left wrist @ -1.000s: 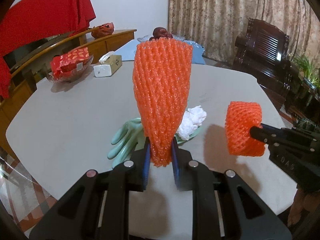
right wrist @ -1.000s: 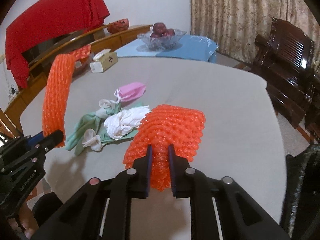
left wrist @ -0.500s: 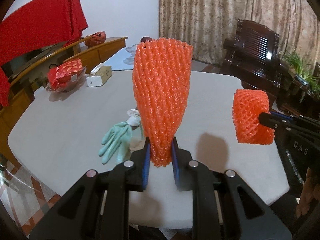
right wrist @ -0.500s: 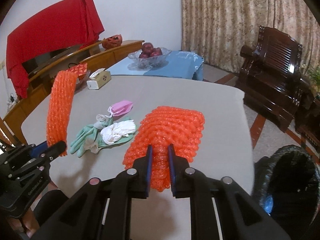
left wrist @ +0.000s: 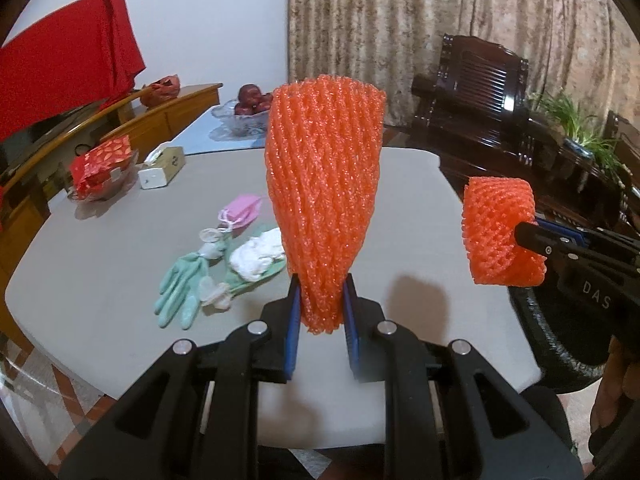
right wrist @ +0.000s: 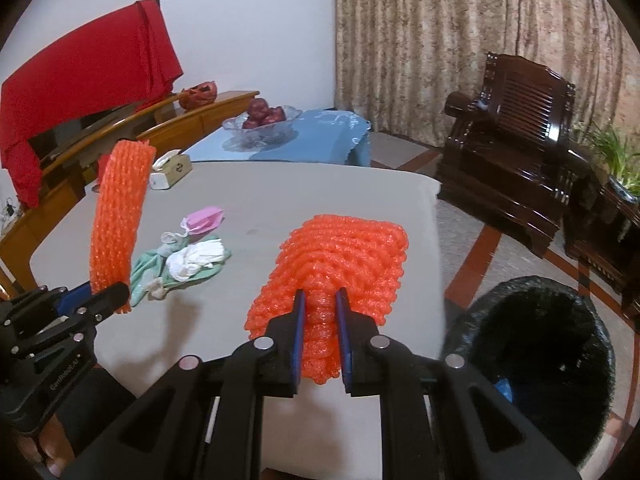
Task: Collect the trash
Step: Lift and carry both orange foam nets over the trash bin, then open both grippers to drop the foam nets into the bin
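Observation:
My left gripper [left wrist: 320,304] is shut on an orange foam fruit net [left wrist: 324,184] that stands upright above the grey table [left wrist: 100,240]. My right gripper [right wrist: 320,304] is shut on a second orange foam net [right wrist: 340,252], held flat near the table's right edge; it also shows in the left wrist view [left wrist: 500,232]. On the table lie green gloves [left wrist: 180,292], crumpled white tissue [left wrist: 256,256] and a pink mask [left wrist: 244,208]. A black-lined trash bin [right wrist: 536,356] stands on the floor right of the table.
A tissue box [left wrist: 162,168] and a red packet in a glass dish [left wrist: 102,164] sit at the table's far left. A fruit bowl [right wrist: 264,120] stands on a blue-covered table behind. A dark wooden armchair [right wrist: 512,140] stands at the right.
Both grippers have pulled back and risen from the table with their nets still held. The trash bin has come fully into the right wrist view at lower right.

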A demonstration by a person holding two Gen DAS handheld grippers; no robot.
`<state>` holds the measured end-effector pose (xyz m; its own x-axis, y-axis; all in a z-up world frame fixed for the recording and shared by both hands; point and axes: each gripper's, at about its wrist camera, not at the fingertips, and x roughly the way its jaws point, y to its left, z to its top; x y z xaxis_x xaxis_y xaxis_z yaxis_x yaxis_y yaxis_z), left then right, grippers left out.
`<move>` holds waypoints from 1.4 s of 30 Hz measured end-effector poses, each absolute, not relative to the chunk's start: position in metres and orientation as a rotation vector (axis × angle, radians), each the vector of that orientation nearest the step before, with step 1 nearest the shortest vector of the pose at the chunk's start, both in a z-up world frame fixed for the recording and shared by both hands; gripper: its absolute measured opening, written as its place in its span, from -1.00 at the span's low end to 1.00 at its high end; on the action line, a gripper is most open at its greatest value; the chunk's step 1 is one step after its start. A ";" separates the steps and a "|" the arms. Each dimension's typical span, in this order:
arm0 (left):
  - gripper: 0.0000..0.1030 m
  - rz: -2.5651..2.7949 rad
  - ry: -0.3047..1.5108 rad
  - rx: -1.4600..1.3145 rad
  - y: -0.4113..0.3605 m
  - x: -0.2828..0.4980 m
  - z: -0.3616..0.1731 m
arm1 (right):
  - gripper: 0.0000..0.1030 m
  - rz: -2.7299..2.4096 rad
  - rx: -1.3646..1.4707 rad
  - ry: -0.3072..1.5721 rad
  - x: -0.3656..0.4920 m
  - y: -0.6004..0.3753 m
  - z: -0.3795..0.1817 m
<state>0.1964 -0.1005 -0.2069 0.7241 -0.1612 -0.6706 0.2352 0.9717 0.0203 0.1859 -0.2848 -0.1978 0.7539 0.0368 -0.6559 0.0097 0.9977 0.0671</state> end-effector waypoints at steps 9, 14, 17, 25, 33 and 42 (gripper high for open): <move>-0.64 -0.279 0.726 0.126 -0.140 0.188 -0.202 | -0.72 -0.046 0.064 0.707 0.169 -0.324 -0.194; -0.64 -0.331 0.728 0.139 -0.173 0.183 -0.201 | -0.72 -0.087 0.065 0.706 0.155 -0.350 -0.194; -0.64 -0.363 0.737 0.144 -0.195 0.179 -0.204 | -0.72 -0.110 0.065 0.707 0.151 -0.366 -0.195; -0.64 -0.400 0.808 0.133 -0.250 0.176 -0.221 | -0.72 -0.157 0.084 0.720 0.135 -0.414 -0.200; -0.64 -0.433 0.848 0.133 -0.307 0.161 -0.232 | -0.74 -0.189 0.072 0.745 0.116 -0.459 -0.210; -0.63 -0.499 0.913 0.126 -0.372 0.145 -0.254 | -0.74 -0.253 0.121 0.780 0.102 -0.519 -0.232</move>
